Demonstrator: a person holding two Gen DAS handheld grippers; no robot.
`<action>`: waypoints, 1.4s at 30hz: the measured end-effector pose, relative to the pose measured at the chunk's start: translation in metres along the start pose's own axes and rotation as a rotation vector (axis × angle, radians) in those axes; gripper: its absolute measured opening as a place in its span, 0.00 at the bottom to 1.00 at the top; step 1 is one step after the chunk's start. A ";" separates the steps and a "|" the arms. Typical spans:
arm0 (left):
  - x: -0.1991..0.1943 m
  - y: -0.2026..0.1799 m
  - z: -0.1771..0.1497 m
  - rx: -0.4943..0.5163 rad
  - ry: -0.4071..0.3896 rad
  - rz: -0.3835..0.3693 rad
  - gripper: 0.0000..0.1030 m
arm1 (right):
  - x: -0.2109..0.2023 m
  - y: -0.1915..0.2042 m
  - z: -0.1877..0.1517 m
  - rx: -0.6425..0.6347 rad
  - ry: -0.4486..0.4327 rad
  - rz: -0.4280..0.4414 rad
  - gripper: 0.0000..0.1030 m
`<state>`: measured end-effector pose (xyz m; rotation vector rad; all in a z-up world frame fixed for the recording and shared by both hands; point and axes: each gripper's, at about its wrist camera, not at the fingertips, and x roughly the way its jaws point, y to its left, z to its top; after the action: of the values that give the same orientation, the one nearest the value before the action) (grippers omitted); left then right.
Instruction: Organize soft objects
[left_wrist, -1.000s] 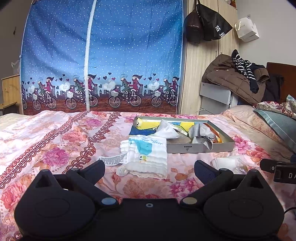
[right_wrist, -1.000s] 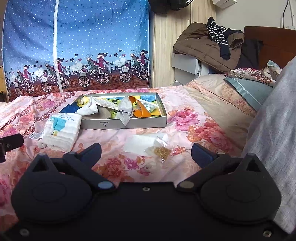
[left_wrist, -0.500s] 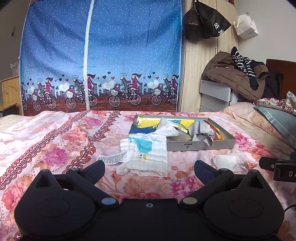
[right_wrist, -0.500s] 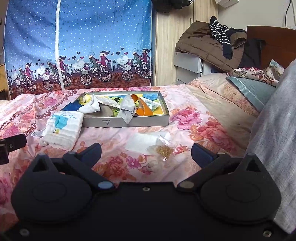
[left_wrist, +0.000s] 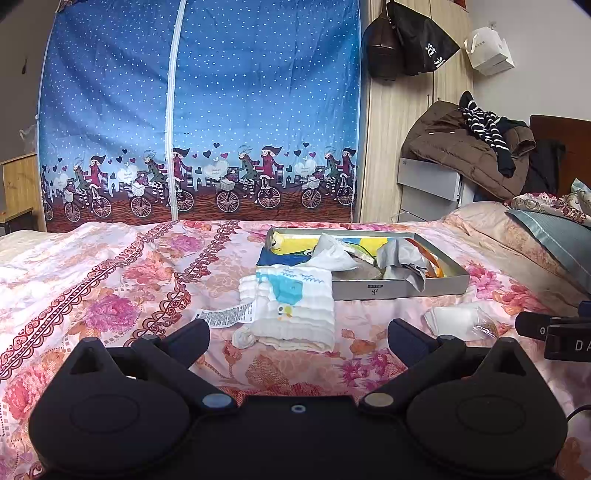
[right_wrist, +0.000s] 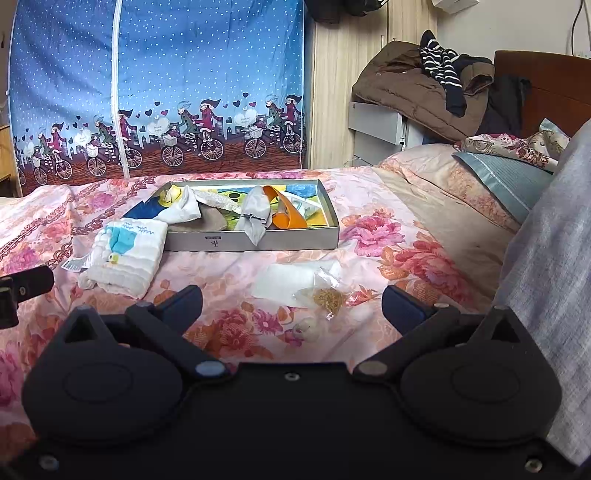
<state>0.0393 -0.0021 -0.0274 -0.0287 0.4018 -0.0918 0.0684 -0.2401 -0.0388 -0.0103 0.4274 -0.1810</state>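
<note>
In the grey box (right_wrist: 255, 240), crumpled cloths (right_wrist: 255, 212).

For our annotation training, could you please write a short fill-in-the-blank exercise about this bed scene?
1. Both the left gripper and the right gripper are ____.
2. The folded white cloth lies on the ____.
3. The orange item lies inside the grey ____.

Answers: open; bed; box

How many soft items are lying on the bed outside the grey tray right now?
2: the folded white cloth by the tray's near-left corner, and a flat white piece nearer, in front of the tray. Others may be hidden behind the grippers.
</note>
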 end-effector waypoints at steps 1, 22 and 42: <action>0.000 0.000 0.000 0.000 0.000 0.000 0.99 | 0.000 0.000 0.000 0.000 0.001 0.000 1.00; 0.003 -0.001 -0.002 0.009 0.009 0.002 0.99 | 0.003 0.000 -0.002 0.003 0.013 0.003 1.00; 0.023 -0.001 -0.005 -0.004 0.104 -0.015 0.99 | 0.070 -0.006 0.013 -0.121 0.037 -0.100 1.00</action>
<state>0.0585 -0.0056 -0.0415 -0.0314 0.5059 -0.1079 0.1354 -0.2584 -0.0559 -0.1479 0.4744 -0.2541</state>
